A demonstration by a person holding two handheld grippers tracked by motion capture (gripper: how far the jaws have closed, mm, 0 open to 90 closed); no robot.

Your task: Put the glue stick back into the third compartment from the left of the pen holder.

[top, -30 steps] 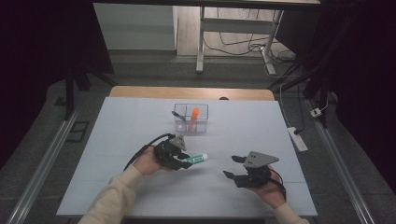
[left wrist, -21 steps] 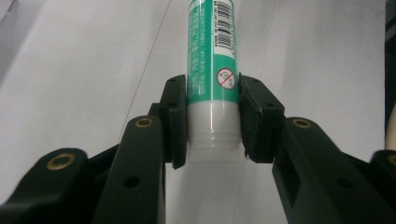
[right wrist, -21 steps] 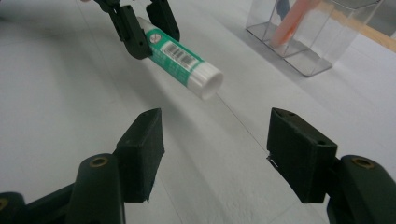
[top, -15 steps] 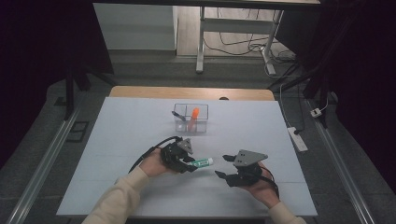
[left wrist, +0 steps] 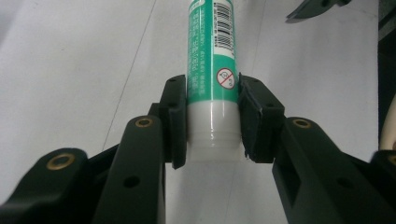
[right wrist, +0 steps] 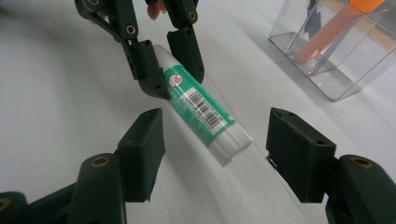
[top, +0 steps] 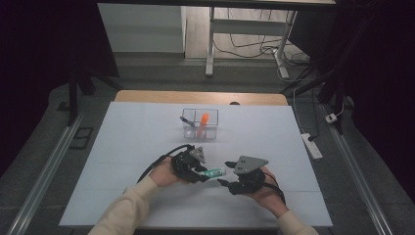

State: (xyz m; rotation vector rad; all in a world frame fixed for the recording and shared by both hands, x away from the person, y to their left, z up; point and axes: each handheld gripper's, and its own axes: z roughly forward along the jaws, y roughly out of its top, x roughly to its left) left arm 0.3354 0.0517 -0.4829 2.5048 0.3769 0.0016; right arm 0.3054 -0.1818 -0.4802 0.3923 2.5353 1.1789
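A green and white glue stick is held level just above the white table, near its front middle. My left gripper is shut on the stick's white base end. The stick's free capped end points toward my right gripper, which stands open. That end lies between the right gripper's pads without touching them. The left gripper shows in the right gripper view, clamped on the stick.
A clear plastic organiser box stands at the table's middle, holding an orange marker and a dark pen. A power strip lies beyond the right edge. A wooden strip borders the far side.
My right gripper has slid left toward the glue stick, so the stick's free end now lies between its jaws. The left gripper has kept its grip and barely moved.
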